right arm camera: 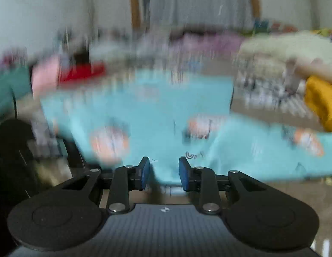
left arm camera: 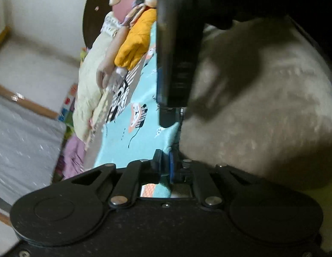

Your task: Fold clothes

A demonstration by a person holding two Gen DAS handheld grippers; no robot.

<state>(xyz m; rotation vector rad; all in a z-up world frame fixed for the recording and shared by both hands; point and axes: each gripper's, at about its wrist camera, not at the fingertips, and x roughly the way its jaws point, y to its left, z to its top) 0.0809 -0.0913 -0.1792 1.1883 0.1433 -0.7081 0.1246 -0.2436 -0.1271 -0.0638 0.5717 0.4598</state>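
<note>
Turquoise cartoon-print cotton garment [right arm camera: 144, 111] could slip: my left gripper [left arm camera: 166, 169] pinches its edge, my right gripper [right arm camera: 163, 171] gapes around its hem.

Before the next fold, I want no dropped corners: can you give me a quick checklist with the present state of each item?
1. Left tongs shut on the turquoise printed garment: ok, the pads are together with fabric at them.
2. Right tongs gripping it: not ok, pads apart, fabric edge only lying between them.
3. Garment spread flat: cannot tell, the right wrist view is motion-blurred.
4. Mustard-yellow garment clear of the fold area: ok, it lies beside the turquoise one.
5. Left camera view clear: not ok, a black device blocks the middle.
</note>
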